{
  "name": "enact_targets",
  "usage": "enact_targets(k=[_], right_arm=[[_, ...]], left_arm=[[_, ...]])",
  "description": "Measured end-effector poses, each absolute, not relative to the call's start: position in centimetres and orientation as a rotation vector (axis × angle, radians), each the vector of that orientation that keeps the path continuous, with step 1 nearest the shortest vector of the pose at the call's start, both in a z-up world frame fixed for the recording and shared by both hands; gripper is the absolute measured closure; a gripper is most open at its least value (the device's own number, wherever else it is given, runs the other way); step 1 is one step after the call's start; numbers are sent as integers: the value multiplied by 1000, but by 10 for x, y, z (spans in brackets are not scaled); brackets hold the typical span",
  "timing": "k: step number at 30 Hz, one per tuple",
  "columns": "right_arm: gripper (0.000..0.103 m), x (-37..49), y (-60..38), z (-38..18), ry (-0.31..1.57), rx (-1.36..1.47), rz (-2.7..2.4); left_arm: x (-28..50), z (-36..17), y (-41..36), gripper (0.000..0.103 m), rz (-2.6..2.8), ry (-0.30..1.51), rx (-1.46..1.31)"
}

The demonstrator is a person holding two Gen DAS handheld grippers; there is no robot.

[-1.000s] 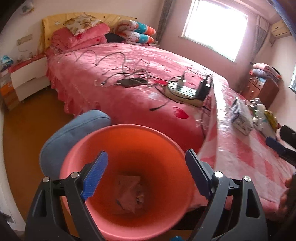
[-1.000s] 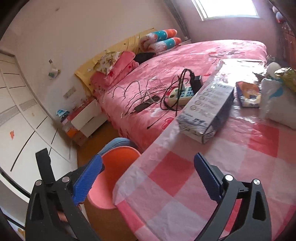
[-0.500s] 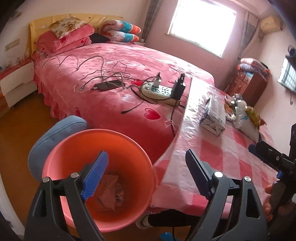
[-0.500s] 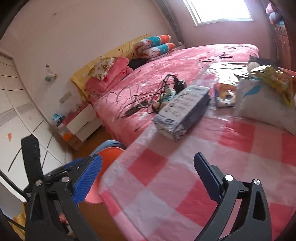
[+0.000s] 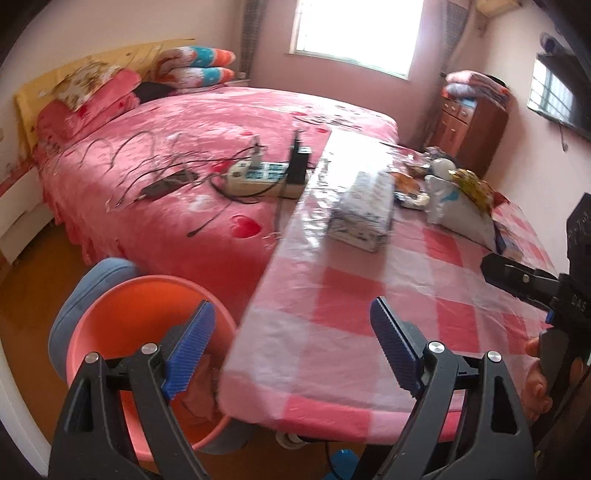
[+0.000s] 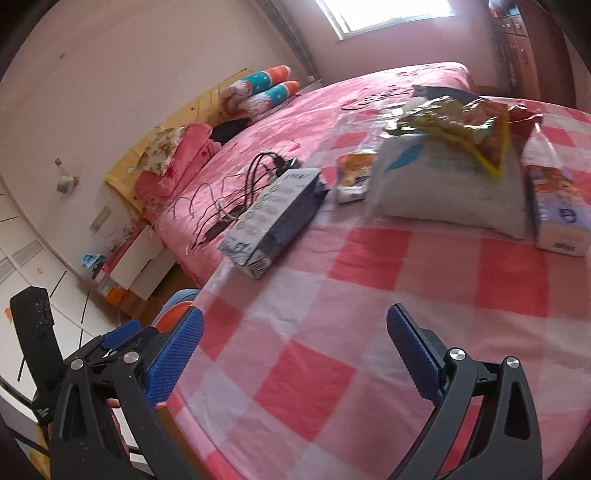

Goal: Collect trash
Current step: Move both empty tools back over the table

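My left camera sits just behind my left fingers [image 5: 207, 354] and looks forward and downward past them, over the near corner of the checked tabletop [image 5: 332, 317] and the orange bin [image 5: 147, 306] beside it, on toward the bed [image 5: 221, 122] and the window [image 5: 354, 33]. My right camera rides behind my right fingers [image 6: 413, 354], close above the same tabletop, tilted down and facing across it toward the bed's headboard [image 6: 192, 122]. Both views share the tabletop, the long box [image 5: 364, 210] lying on it, the white bag [image 6: 447, 184], the bed with its cables and the striped pillows [image 6: 262, 88]. Each camera catches the other gripper at its edge.
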State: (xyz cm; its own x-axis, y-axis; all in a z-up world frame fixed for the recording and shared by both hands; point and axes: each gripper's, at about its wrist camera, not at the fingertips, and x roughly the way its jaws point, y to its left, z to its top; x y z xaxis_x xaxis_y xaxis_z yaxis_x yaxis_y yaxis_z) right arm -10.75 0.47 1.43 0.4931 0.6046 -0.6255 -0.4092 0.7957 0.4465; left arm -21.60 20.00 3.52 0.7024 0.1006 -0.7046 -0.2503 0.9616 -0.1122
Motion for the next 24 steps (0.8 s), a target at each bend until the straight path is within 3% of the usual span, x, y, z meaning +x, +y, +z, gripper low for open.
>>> enact_targets(k=[24], right_arm=[[5,-77,-96,31,771,402,427]], left_arm=[[-92,59,138,17,5,821,17]])
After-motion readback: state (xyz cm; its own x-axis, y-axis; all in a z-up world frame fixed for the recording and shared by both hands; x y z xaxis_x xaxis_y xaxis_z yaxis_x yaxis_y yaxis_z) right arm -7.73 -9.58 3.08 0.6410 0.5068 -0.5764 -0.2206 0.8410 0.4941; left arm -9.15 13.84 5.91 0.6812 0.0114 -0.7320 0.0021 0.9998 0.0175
